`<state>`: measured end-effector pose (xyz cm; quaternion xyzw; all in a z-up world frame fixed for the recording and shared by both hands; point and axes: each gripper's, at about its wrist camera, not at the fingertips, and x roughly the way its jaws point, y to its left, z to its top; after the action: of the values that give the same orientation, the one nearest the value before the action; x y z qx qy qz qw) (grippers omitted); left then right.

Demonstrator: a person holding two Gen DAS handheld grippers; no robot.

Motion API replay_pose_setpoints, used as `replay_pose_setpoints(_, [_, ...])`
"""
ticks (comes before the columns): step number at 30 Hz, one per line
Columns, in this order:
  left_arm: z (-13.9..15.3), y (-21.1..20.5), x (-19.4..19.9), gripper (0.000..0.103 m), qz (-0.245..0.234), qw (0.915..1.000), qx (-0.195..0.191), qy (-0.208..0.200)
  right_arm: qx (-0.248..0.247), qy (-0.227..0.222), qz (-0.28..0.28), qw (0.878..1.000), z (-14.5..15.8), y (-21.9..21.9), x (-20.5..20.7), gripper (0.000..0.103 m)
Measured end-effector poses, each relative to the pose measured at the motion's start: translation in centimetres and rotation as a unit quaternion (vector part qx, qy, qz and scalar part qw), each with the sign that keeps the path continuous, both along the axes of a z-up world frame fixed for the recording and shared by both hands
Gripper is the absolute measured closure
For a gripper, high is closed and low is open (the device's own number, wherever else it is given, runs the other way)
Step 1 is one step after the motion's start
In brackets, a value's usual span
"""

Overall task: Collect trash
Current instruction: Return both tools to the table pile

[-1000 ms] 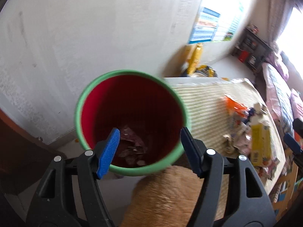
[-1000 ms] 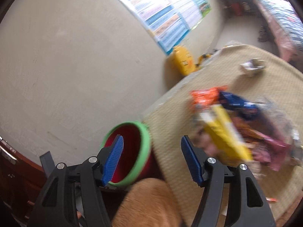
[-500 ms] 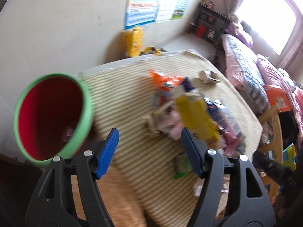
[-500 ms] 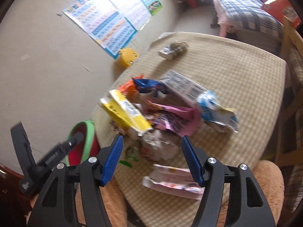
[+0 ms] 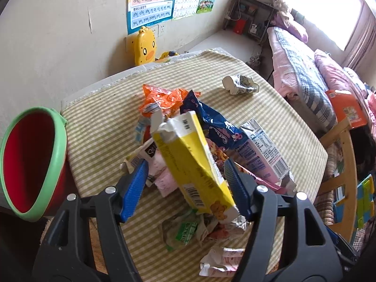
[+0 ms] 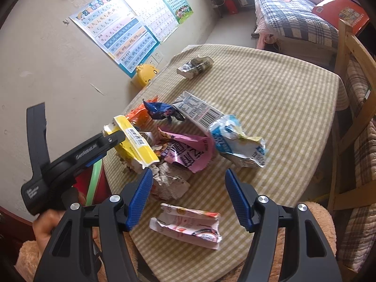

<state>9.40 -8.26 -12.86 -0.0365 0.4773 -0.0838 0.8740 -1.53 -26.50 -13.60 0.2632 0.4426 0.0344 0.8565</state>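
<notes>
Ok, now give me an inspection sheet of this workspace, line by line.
Surface: table under a green checked cloth.
Job's things: trash piled mid-table, including yellow box, milk carton, blue wrapper, orange wrapper; crumpled cup lies apart at the far end; torn wrapper at the near edge; red bin with a green rim beside the table.
Clutter: nothing seen.
Grippers: left gripper open, yellow box between its fingers; right gripper open, empty.
Cables: nothing seen.
Surroundings: wall posters, yellow duck toy, bed, wooden chair.
</notes>
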Motion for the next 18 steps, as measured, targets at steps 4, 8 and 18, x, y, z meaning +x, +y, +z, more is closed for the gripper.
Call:
replay_pose_setpoints(4, [-0.6, -0.9, 0.3, 0.059, -0.012, 0.9998, 0.01, 0.012, 0.001, 0.005, 0.002, 1.0, -0.4, -0.5, -0.2, 0.04])
replay_pose_setpoints(8, [-1.0, -1.0, 0.4, 0.076, -0.02, 0.9995, 0.013, 0.021, 0.002, 0.009, 0.005, 1.0, -0.8, -0.6, -0.3, 0.04])
replay_pose_setpoints(18, [0.0, 0.7, -0.4, 0.08, -0.017, 0.9996, 0.019, 0.012, -0.004, 0.045, 0.074, 0.996, -2.7, 1.7, 1.1, 0.04])
